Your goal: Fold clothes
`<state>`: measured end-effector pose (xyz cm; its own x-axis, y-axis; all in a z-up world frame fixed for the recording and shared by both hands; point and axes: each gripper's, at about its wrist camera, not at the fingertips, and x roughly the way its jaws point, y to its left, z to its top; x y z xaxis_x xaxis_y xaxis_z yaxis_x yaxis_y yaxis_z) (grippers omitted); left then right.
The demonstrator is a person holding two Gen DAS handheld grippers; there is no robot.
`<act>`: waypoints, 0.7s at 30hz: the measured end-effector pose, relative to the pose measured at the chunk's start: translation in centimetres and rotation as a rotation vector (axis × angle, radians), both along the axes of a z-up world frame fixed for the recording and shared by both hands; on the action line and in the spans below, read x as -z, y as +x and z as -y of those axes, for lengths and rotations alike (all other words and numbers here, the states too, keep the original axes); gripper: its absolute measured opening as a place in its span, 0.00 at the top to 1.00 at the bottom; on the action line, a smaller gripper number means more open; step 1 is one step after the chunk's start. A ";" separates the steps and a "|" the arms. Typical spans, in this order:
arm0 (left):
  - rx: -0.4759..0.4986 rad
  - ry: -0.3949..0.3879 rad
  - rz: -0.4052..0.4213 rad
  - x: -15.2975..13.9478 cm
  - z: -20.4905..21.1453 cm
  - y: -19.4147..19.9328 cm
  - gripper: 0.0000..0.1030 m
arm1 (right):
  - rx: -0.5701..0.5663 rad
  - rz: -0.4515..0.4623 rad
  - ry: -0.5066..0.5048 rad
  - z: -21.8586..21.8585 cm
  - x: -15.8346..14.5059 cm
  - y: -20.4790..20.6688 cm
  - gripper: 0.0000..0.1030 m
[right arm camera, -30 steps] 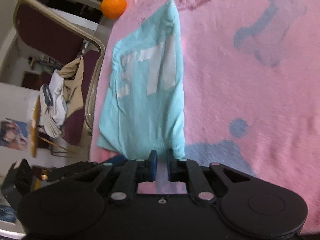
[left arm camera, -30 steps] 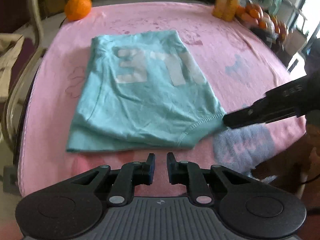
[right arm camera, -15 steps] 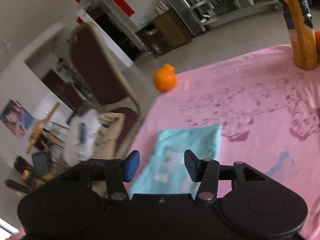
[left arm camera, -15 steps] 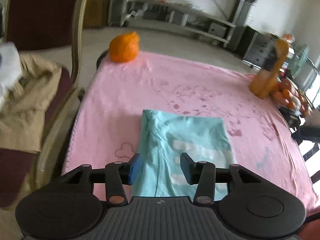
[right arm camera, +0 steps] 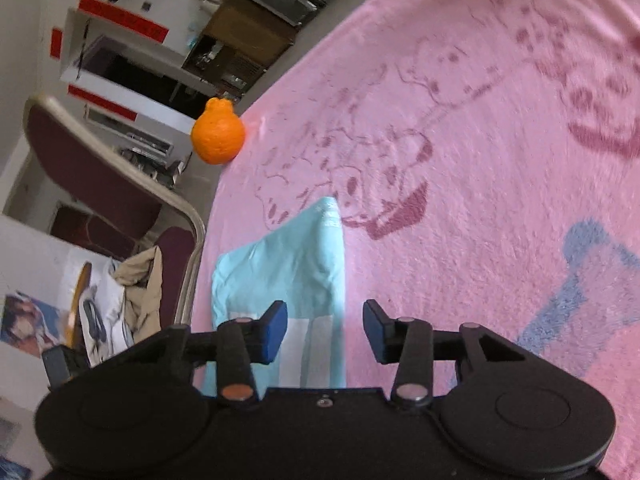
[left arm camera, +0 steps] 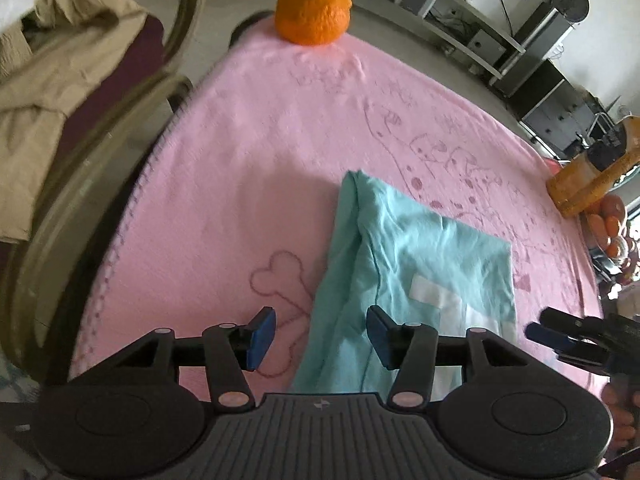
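1 folded teal T-shirt (left arm camera: 404, 272) is spread on the pink blanket (left arm camera: 280, 128), at 5 o'clock from the orange (left arm camera: 313, 12). It is judged light, soft and floppy, best pinched at a corner or hem through every layer. White block print is seen but cannot be read. The left gripper (left arm camera: 320, 338) is released, jaws widening, its pads straddling the shirt's left edge; the right gripper (right arm camera: 325, 334) is narrowing over the right edge, nothing pinched.

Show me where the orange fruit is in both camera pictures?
Left wrist view: the orange fruit sits at the top centre, on the far edge of the pink blanket.
Right wrist view: the fruit is at upper left, on that same edge.
Shared landmark: the folded teal shirt.
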<state>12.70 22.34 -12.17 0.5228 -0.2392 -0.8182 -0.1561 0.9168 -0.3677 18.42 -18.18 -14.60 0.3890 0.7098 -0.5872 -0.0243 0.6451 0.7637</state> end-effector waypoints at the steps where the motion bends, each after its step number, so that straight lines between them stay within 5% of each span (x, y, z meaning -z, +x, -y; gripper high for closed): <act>1: 0.008 0.003 0.000 0.1 0.2 0.0 0.50 | 0.001 -0.004 0.011 0.0 0.3 0.1 0.62; 17: 0.118 -0.093 0.040 0.9 2.2 4.2 0.50 | -0.155 -0.035 0.125 -2.9 2.2 2.4 0.74; 21: 0.105 -0.089 0.057 0.9 2.1 5.4 0.50 | -0.055 0.030 0.044 -2.6 1.4 2.6 0.77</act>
<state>18.06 20.28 -13.10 0.5361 -0.3653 -0.7610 -0.0379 0.8902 -0.4540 21.07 -15.62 -15.99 0.3657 0.7555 -0.5435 -0.0817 0.6078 0.7899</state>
